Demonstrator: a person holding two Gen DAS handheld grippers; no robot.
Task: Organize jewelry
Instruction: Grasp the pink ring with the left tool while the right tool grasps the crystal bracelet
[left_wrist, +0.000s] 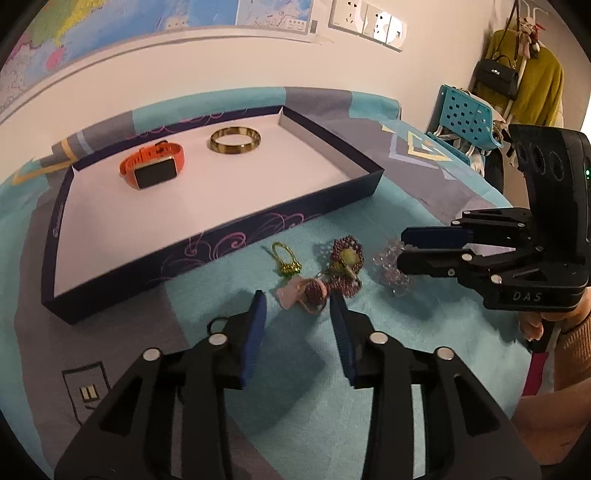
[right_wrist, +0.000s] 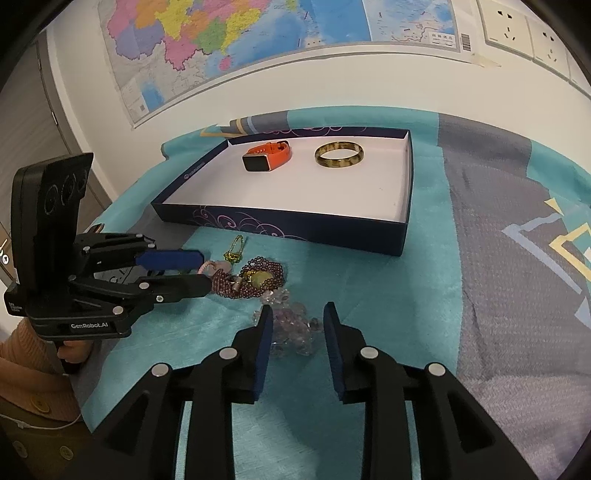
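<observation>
A dark blue box (left_wrist: 207, 254) (right_wrist: 295, 227) with a white floor holds an orange watch (left_wrist: 153, 170) (right_wrist: 267, 155) and a gold bangle (left_wrist: 235, 140) (right_wrist: 340, 155). In front of it on the teal cloth lie a small gold charm (left_wrist: 284, 260) (right_wrist: 234, 251), a dark purple bead necklace with a yellow-green stone (left_wrist: 343, 264) (right_wrist: 258, 278), a pink piece (left_wrist: 291, 293), and a clear crystal bead bracelet (left_wrist: 391, 271) (right_wrist: 291, 328). My left gripper (left_wrist: 297, 306) (right_wrist: 205, 269) is open around the pink piece and the necklace's end. My right gripper (right_wrist: 297, 321) (left_wrist: 402, 245) is open around the crystal bracelet.
The teal and grey patterned cloth (right_wrist: 517, 277) covers the table up to a white wall with a map (right_wrist: 221, 40) and sockets (right_wrist: 517, 26). A blue perforated chair (left_wrist: 465, 114) and hanging clothes with a black bag (left_wrist: 517, 74) stand at the right.
</observation>
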